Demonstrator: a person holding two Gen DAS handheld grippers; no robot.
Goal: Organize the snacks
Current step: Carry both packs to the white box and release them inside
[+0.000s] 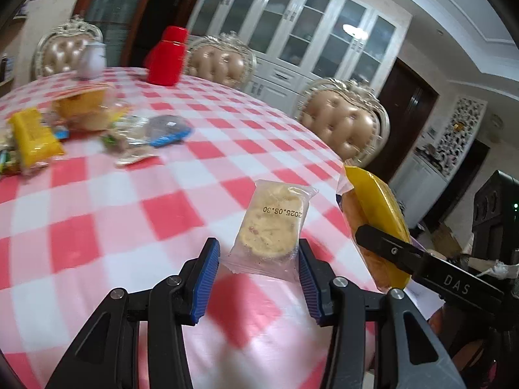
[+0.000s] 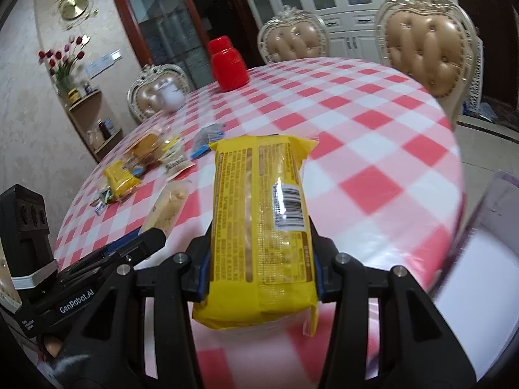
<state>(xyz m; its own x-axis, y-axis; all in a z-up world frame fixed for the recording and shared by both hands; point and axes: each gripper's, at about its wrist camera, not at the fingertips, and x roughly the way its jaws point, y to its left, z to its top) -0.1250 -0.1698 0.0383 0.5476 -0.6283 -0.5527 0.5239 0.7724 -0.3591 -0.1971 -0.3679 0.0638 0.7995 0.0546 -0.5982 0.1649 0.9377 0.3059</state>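
We hold a clear-wrapped cookie packet [image 1: 271, 227] in our left gripper [image 1: 258, 253]. Its near end sits between the blue pads, the right one against the wrapper, with a gap on the left. The packet's long axis runs straight out along the fingers, and the date print reads upside down to us. It hangs above the checked tablecloth [image 1: 136, 201], near the table's right edge.

Our right gripper [image 2: 261, 259] is clamped on a yellow snack pack [image 2: 259, 227], both pads pressed to its long sides. The pack also points away from us, barcode face up, with its far end toward the middle of the table.

The remaining snack pile [image 1: 74, 123] lies well apart at the table's far left edge, and a red container [image 1: 167, 56] stands by the far edge.
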